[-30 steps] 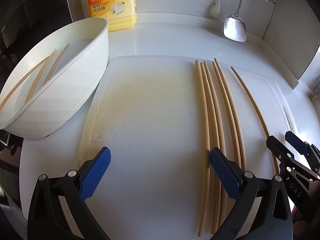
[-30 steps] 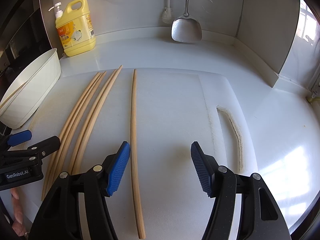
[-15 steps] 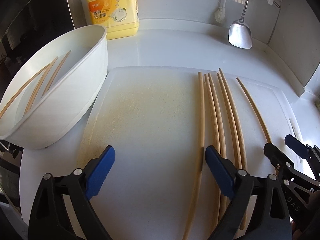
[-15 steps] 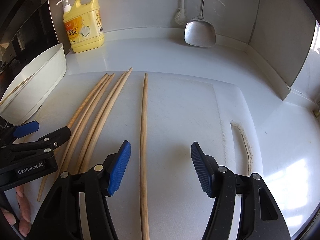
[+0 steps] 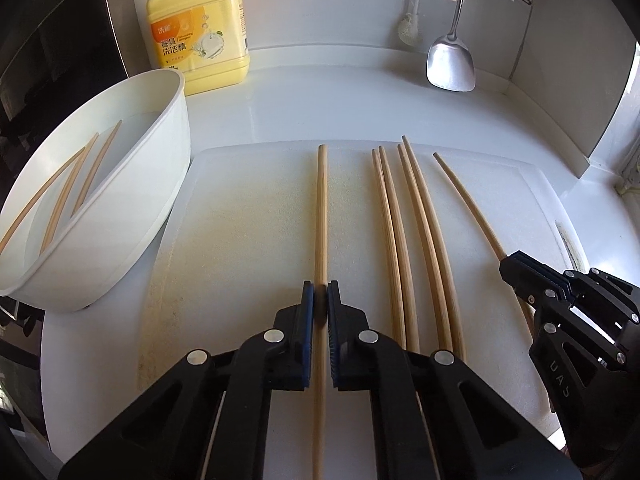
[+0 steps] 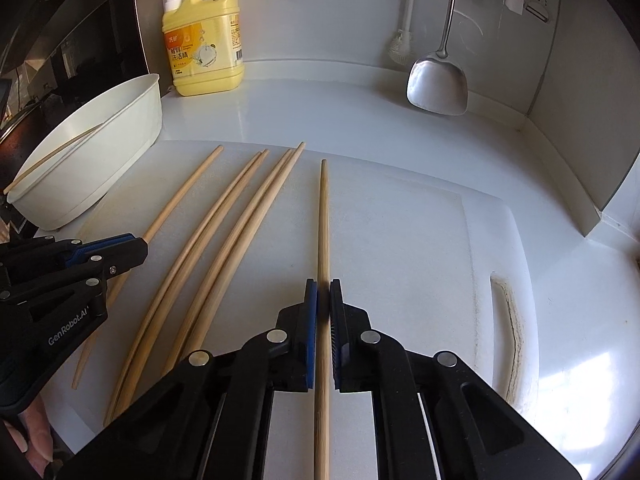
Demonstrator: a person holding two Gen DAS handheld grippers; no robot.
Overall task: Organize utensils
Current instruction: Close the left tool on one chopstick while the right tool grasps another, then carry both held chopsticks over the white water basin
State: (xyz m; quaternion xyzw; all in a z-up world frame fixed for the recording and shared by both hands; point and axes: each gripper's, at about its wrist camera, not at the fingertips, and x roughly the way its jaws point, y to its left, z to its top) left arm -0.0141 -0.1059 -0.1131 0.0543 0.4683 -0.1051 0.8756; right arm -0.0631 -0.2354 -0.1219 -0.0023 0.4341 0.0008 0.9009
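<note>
Chopsticks lie sorted on the white cutting board (image 5: 248,248), some already in the basin (image 5: 132,216) at upper left. Left gripper (image 5: 320,300) has just closed onto the leftmost chopstick (image 5: 321,216); right gripper (image 6: 323,296) onto the rightmost chopstick (image 6: 324,220), likely to lift them. Both run lengthwise, tips toward the frame's top.

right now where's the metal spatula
The metal spatula hangs against the back wall, far right in both views, its blade just above the counter, beside the white brush.
</note>
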